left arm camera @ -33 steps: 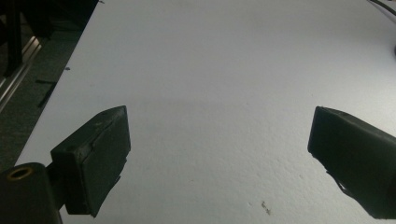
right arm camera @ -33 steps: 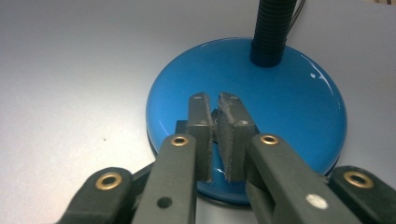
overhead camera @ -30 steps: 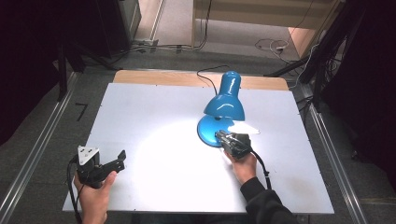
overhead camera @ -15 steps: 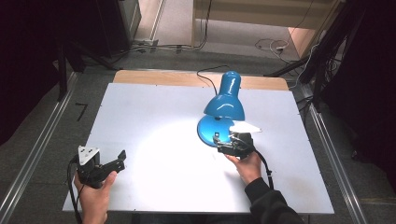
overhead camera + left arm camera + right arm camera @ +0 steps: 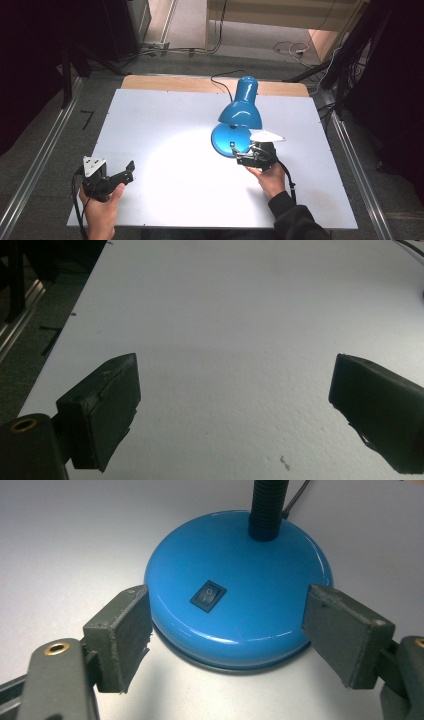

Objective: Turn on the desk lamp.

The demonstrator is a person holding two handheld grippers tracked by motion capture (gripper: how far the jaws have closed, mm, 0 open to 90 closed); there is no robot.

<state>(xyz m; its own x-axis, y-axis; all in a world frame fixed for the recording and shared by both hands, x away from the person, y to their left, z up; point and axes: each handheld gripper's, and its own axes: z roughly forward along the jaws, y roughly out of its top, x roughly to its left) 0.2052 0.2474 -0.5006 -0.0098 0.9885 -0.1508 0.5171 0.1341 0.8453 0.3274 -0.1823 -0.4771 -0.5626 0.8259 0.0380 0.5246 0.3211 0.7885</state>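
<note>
The blue lamp stood lit at the right-centre of the white table, its base framed between the right gripper jaws — these had just been opening and were spread wide, nothing pinched, the rocker switch just ahead. The left gripper was held wide and empty over bare table near the left corner. The switch step was judged done — a clean pull-back clear of the base was called for next.

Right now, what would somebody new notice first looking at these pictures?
The blue desk lamp right of the table's middle, switched on and throwing a bright pool on the white tabletop. Next, the right gripper at the lamp's round base, jaws apart either side of the black rocker switch.
</note>
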